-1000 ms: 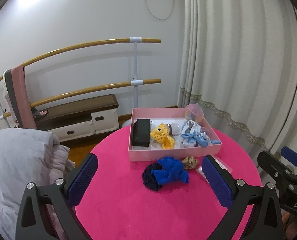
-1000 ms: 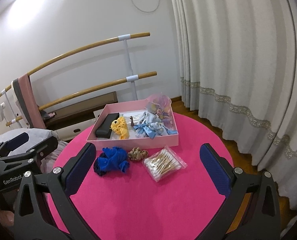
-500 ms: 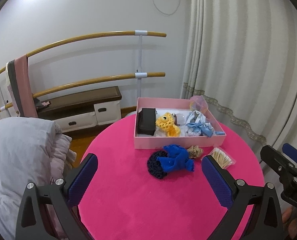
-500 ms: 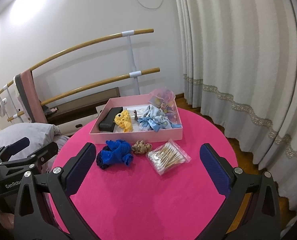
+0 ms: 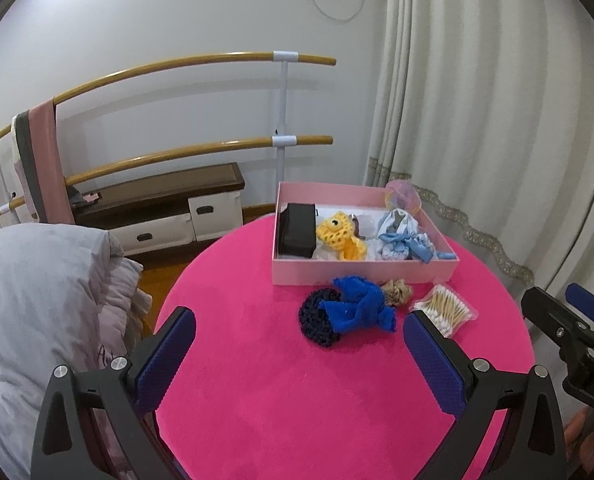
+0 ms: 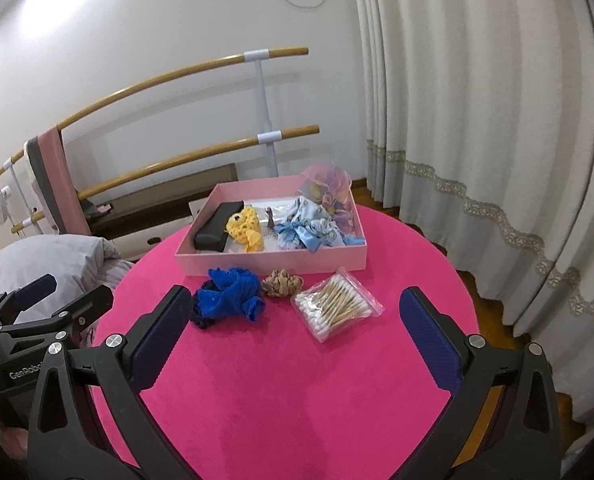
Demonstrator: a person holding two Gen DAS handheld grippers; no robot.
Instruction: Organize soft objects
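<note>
Clearly nothing is gripped yet. From the left wrist, the left gripper [image 5: 299, 354] hangs over the near part of the pink table [image 5: 297, 400] with its jaws spread wide and empty. Beyond it, toward the far side of the table, sits the pink box [image 5: 361, 272], already holding a black case [image 5: 296, 231], a yellow knit [image 5: 339, 234], a pale blue cloth [image 5: 401, 236] and a sheer pouch [image 5: 403, 196] at its far corner. Just in front of the box wall lie the loose pieces: a blue net [image 5: 357, 308] draped over a dark net [image 5: 317, 322], a beige scrunchie [image 5: 397, 292] touching the blue one, and a swab bag [image 5: 445, 310] to the right. These look lined up at the box's near wall so each needs only a short lift over the rim. The right gripper [image 5: 577, 320] shows at the right edge; its jaw state is not clear from this view.

From the right wrist, the right gripper [image 6: 293, 338] is likewise wide open and holds nothing, pointed roughly at the swab bag [image 6: 335, 306] and scrunchie [image 6: 283, 282]. The blue net [image 6: 233, 292] lies left of them, the box [image 6: 273, 264] behind. The left gripper [image 6: 49, 300] sits low at the left edge, off the cloth items. I judge sorting is partly done, with the blue net the likely next pick; being limp, it may trail and drag the dark net [image 6: 199, 312] beneath it.
</note>
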